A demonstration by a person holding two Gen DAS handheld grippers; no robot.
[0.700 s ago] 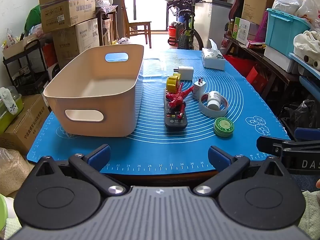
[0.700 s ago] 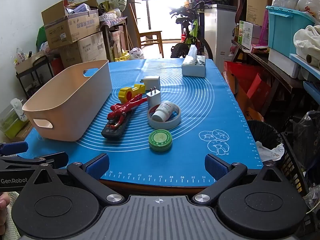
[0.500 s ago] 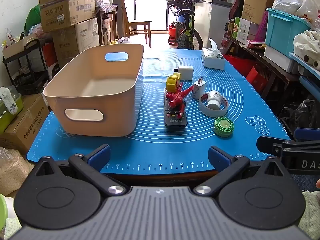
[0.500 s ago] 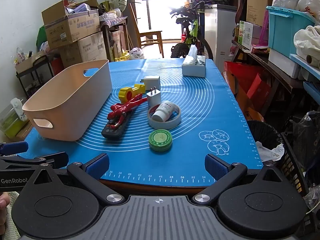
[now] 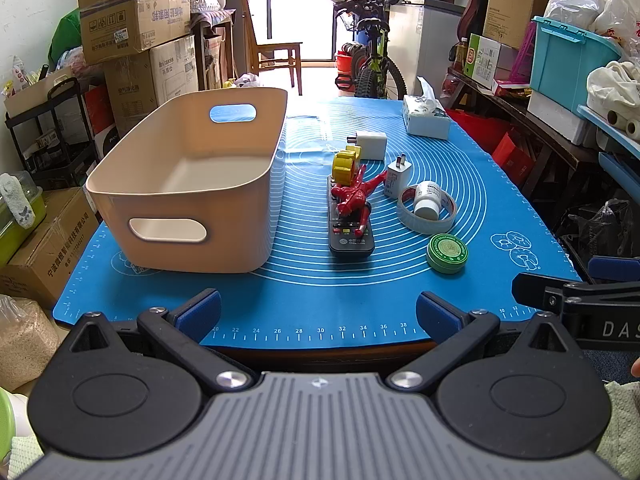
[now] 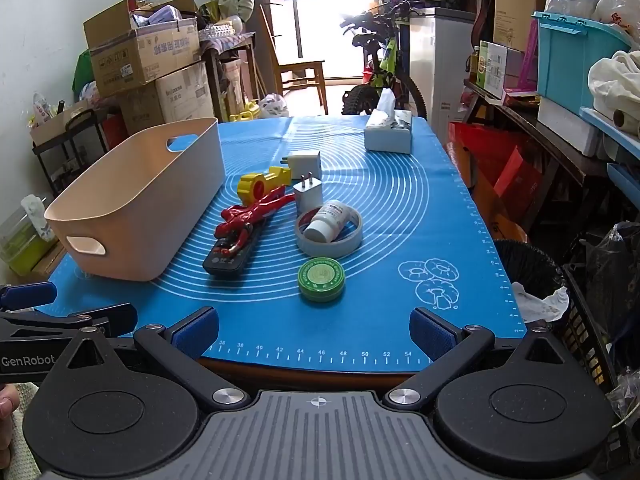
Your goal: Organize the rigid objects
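Observation:
A beige bin [image 5: 188, 184] [image 6: 140, 208] stands empty on the left of the blue mat [image 5: 320, 288] [image 6: 400, 208]. To its right lie a black remote [image 5: 351, 236] [image 6: 228, 254] with a red figure [image 5: 356, 196] [image 6: 252, 214] on it, a yellow toy [image 5: 345, 162] [image 6: 260, 184], two white chargers [image 5: 398, 178] [image 6: 308, 196], a tape ring [image 5: 426, 214] [image 6: 329, 236] holding a white bottle [image 5: 428, 200] [image 6: 326, 220], and a green tin [image 5: 447, 252] [image 6: 321, 280]. My left gripper [image 5: 318, 312] and right gripper [image 6: 314, 330] hover open at the mat's near edge, nothing between their fingers.
A tissue box [image 5: 425, 118] [image 6: 388, 132] sits at the mat's far right. Cardboard boxes [image 5: 132, 12] stack at the left, a bicycle [image 5: 372, 60] stands beyond the table, and shelves with a teal crate [image 5: 568, 60] line the right.

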